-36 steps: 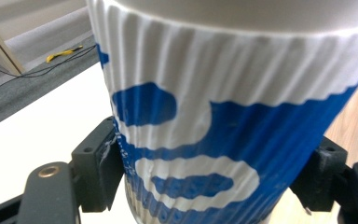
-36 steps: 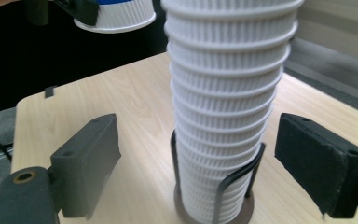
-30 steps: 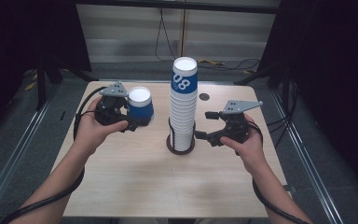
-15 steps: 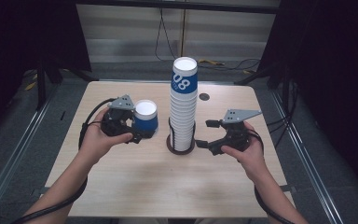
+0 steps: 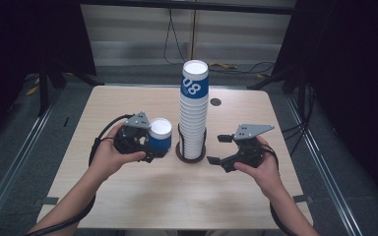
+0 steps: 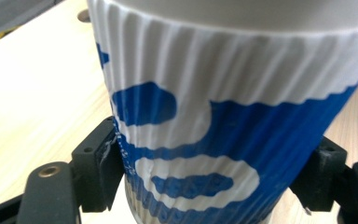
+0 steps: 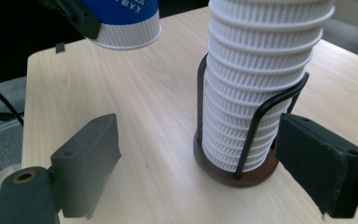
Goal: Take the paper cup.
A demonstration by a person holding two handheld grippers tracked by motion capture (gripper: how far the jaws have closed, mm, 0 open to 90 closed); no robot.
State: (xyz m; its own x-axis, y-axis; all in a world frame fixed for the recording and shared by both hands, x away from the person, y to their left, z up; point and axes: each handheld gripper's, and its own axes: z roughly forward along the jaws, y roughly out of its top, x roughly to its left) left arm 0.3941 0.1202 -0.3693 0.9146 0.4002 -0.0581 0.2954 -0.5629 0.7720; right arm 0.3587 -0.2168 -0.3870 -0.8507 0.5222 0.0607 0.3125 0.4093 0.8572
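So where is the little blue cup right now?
In the high view, the blue cup is on the table's left side, pinched between the left gripper's fingers, just left of the tall cup stack in its holder.

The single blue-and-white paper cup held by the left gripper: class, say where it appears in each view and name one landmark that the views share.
High view: the single cup, left of centre, in the left gripper.
Left gripper view: cup close up, clamped between the jaws.
Right gripper view: cup's base at the top left, above the table.
Shared landmark: the cup stack in its wire holder.
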